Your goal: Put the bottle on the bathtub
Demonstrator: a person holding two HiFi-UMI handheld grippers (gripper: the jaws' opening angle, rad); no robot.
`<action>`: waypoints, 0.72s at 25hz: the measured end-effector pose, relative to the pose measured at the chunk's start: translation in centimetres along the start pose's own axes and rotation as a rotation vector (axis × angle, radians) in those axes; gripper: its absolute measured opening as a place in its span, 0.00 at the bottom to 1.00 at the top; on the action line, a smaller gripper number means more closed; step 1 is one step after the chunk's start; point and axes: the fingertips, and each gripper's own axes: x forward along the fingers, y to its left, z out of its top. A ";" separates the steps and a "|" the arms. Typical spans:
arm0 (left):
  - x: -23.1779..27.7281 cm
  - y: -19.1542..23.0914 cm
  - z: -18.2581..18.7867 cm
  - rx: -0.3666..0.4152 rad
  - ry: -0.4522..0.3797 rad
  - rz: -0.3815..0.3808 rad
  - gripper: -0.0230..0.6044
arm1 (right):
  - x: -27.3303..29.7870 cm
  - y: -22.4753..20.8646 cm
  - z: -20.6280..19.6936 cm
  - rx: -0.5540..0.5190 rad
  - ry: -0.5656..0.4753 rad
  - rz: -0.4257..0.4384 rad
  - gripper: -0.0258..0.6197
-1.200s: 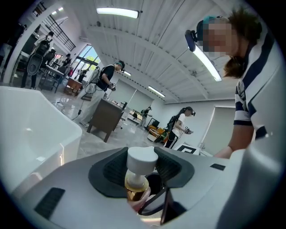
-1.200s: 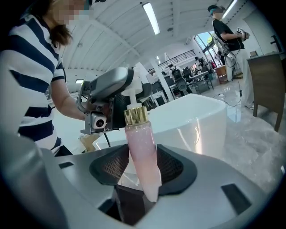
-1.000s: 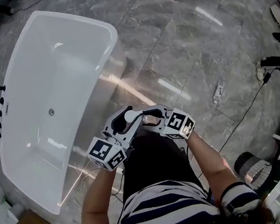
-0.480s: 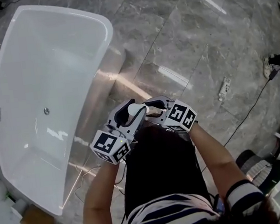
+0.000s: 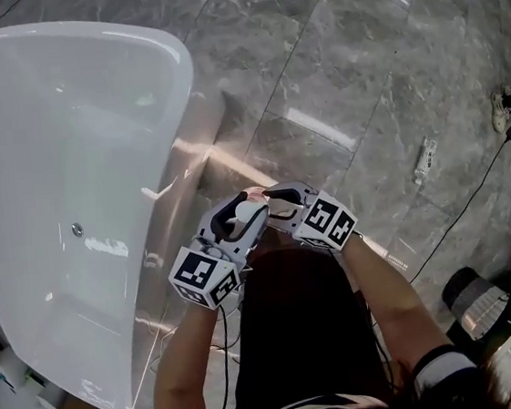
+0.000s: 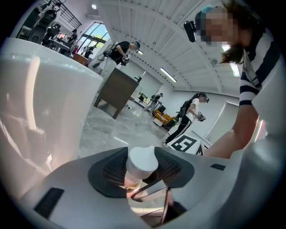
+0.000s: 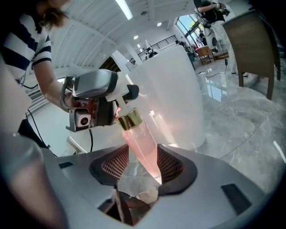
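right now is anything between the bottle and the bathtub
Nothing visible. The left gripper and right gripper both clamp the bottle just beside the bathtub, and only floor shows between the bottle and the tub's near side.

**You:** Where is the tub from me?
**Spotter:** The tub (image 5: 89, 108) stands on the floor (image 5: 360, 77) to your left, its long side running away from you.
**You:** And the bottle?
**Spotter:** The bottle (image 5: 245, 211) is just right of the tub's near rim, over the floor. Its cap end sits between the jaws of your left gripper (image 5: 233, 218), its body between those of your right gripper (image 5: 270, 203). A cable (image 5: 462, 205) lies well to your right.
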 end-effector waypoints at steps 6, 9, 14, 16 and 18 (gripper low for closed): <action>2.7 5.2 -3.8 -0.029 0.038 0.012 0.34 | 3.9 -4.7 -3.0 0.094 -0.018 -0.072 0.29; 4.2 7.5 -5.3 -0.046 0.045 0.019 0.34 | 5.3 -7.3 -4.2 0.171 -0.056 -0.106 0.20; 6.9 10.9 -6.9 -0.071 0.028 0.047 0.34 | 7.7 -10.8 -6.0 0.208 -0.042 -0.144 0.16; 7.8 12.1 -7.4 -0.074 0.026 0.055 0.34 | 8.7 -11.8 -6.6 0.220 -0.038 -0.148 0.15; 8.5 12.9 -8.0 -0.063 0.037 0.057 0.34 | 9.6 -12.6 -7.2 0.229 -0.033 -0.150 0.14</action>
